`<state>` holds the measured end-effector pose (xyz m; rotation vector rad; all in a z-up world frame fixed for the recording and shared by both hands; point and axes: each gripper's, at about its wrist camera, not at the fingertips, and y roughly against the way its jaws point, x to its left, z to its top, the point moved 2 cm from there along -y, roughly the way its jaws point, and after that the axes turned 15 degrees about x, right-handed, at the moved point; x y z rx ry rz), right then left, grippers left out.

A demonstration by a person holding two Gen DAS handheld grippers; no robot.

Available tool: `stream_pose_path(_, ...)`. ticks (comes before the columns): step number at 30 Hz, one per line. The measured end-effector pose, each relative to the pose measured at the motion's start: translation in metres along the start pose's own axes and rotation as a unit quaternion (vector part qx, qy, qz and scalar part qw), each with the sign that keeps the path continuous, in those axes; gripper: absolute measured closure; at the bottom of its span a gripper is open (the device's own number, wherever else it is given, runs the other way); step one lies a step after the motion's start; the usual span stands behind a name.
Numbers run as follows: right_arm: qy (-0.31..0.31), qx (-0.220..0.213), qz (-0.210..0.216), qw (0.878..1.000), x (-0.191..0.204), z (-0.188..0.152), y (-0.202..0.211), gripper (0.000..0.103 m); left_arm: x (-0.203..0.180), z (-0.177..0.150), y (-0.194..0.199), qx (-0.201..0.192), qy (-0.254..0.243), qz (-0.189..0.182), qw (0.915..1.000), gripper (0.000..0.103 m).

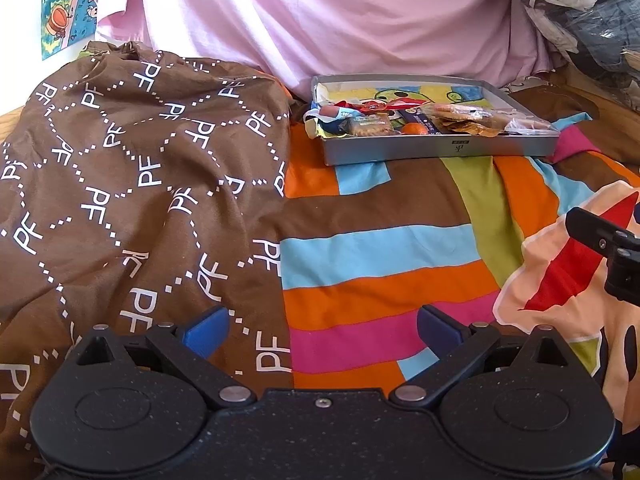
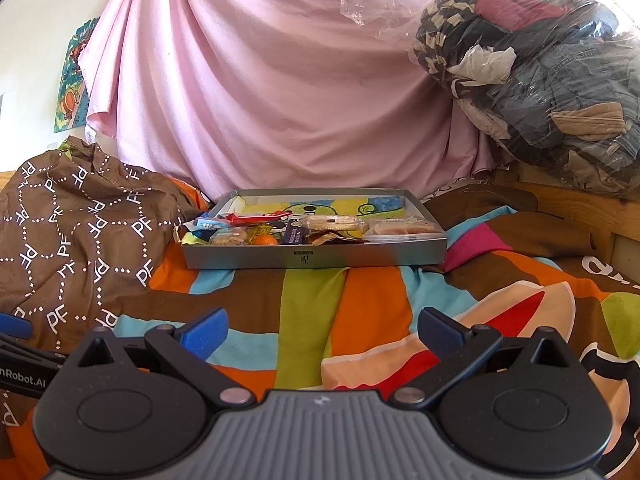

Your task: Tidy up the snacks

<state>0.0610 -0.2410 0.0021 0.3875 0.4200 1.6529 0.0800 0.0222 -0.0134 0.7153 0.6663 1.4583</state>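
On the striped bed: one shallow grey cardboard tray (image 2: 316, 254) of wrapped snacks.
Both tongs, left (image 1: 322, 330) and right (image 2: 322, 332), released; brown cloth (image 1: 120, 184) repeats "PF".

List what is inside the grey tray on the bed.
The tray holds wrapped snacks along its front edge: biscuit packs, an orange fruit, a dark packet. Behind them a cartoon liner shows. Whatever lies beneath the pile is hidden.

The left tool (image 1: 323, 330) is speckled black plastic with blue fingertips (image 1: 206, 334), silver pivot pins and a central screw. The right tool (image 2: 323, 334) matches, apart from a ribbed grey centre plate; white "nRobot.AI" lettering marks a black bar at its left.
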Motion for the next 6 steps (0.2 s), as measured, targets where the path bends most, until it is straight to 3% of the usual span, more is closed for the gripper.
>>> stream_pose_path(6,-0.003,0.006,0.003,1.0,-0.0013,0.0007,-0.0007,0.0,-0.0013,-0.0002,0.0006,-0.004,-0.003,0.001,1.0,0.003)
